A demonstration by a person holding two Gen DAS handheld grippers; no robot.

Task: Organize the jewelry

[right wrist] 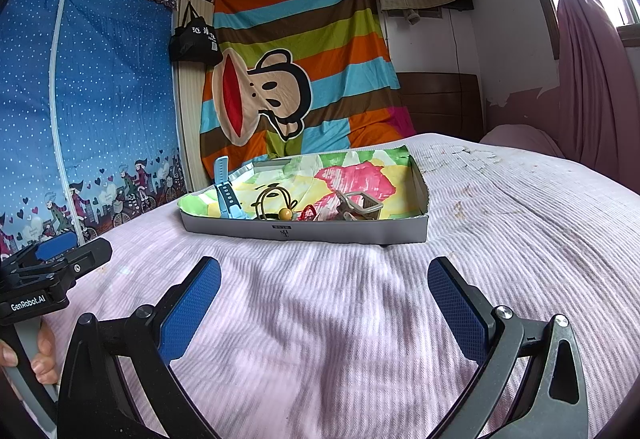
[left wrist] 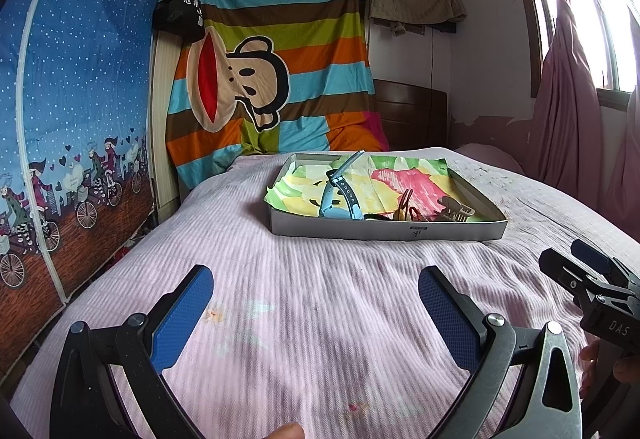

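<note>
Both tongs gape empty; the box [right wrist: 340, 233] holds a blue watch [right wrist: 226, 191], hair ties [right wrist: 280, 209] and a claw clip [right wrist: 356, 207].

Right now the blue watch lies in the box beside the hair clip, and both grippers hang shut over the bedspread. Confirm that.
One thing is wrong: the grippers are not shut. The left gripper and right gripper both have their jaws wide apart, as each wrist view shows. The rest stands: the blue watch lies in the box with the hair clip, and both grippers hang over the bedspread.

A tray [right wrist: 404, 233] lies on the bed [right wrist: 320, 319]. In it a watch [right wrist: 225, 191] lies left, a hair clip [right wrist: 352, 209] right. A hanging sheet [right wrist: 304, 71] is behind.
</note>
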